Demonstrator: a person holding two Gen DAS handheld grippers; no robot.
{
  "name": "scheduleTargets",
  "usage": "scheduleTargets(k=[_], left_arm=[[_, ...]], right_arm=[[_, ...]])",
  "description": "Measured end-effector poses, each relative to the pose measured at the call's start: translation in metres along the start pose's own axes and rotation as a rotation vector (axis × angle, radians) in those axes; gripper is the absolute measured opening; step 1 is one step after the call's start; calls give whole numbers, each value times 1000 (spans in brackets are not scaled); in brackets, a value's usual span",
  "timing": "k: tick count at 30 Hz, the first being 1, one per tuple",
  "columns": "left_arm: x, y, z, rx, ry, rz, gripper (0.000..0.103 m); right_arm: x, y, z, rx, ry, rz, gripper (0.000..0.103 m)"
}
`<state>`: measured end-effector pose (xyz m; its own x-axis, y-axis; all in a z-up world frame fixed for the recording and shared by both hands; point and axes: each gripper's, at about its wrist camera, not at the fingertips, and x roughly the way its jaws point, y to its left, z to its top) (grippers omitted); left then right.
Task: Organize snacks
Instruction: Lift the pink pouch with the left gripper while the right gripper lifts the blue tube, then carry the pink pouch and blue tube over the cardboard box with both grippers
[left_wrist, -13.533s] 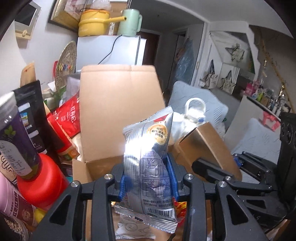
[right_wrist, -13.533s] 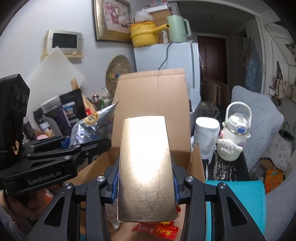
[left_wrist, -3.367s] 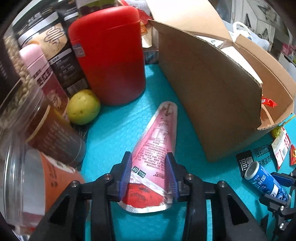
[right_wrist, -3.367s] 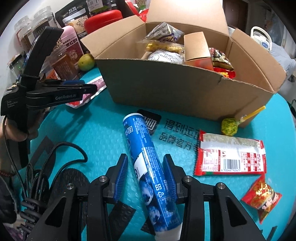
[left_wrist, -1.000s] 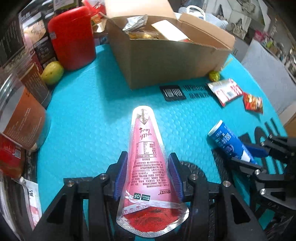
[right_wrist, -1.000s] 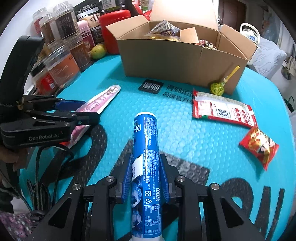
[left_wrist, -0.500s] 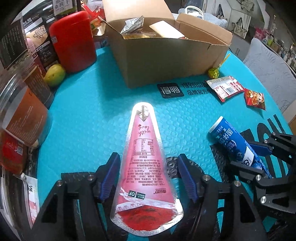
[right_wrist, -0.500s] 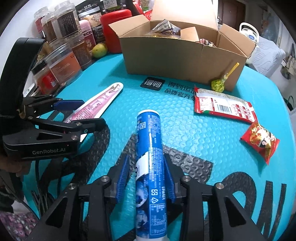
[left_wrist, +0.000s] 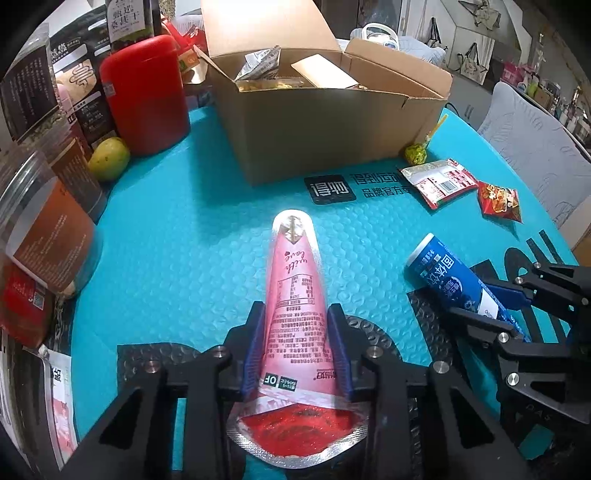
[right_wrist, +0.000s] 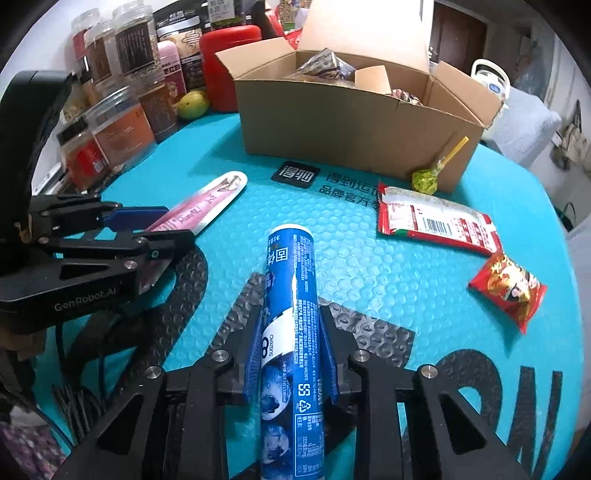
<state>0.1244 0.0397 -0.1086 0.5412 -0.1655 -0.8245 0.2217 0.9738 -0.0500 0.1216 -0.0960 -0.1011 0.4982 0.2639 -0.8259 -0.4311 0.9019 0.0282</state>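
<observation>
A pink cone-shaped pouch (left_wrist: 295, 273) lies on the teal mat (left_wrist: 184, 229), pointing at the open cardboard box (left_wrist: 325, 125). My left gripper (left_wrist: 295, 314) straddles the pouch's wide end; its jaws are closing and the blue pads press both sides. A blue tube (right_wrist: 290, 266) sits between the fingers of my right gripper (right_wrist: 291, 314), whose jaws are also closing, pads against the tube. In the right wrist view the left gripper (right_wrist: 173, 225) is at the left with the pouch (right_wrist: 207, 199) in it. The box (right_wrist: 351, 125) holds several snack packets.
A red-and-white packet (right_wrist: 436, 218), a small red packet (right_wrist: 508, 288) and a green lollipop (right_wrist: 424, 181) lie right of the box front. A red canister (left_wrist: 144, 92), a mango (left_wrist: 109, 158) and several jars (left_wrist: 40, 229) line the left edge.
Half a second ago both pairs of jaws stood wider around the pouch and the tube; now they have closed back onto them. Neither hand has shifted noticeably.
</observation>
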Motion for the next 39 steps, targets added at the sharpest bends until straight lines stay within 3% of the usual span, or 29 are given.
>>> scheduleTargets(k=[16, 39], left_arm=[[-20, -7, 8, -10, -18, -69, 33], [-91, -29, 75, 75, -244, -152, 33]], right_arm=[[-18, 6, 5, 53, -39, 58, 28], [-92, -10, 57, 83, -248, 82, 28]])
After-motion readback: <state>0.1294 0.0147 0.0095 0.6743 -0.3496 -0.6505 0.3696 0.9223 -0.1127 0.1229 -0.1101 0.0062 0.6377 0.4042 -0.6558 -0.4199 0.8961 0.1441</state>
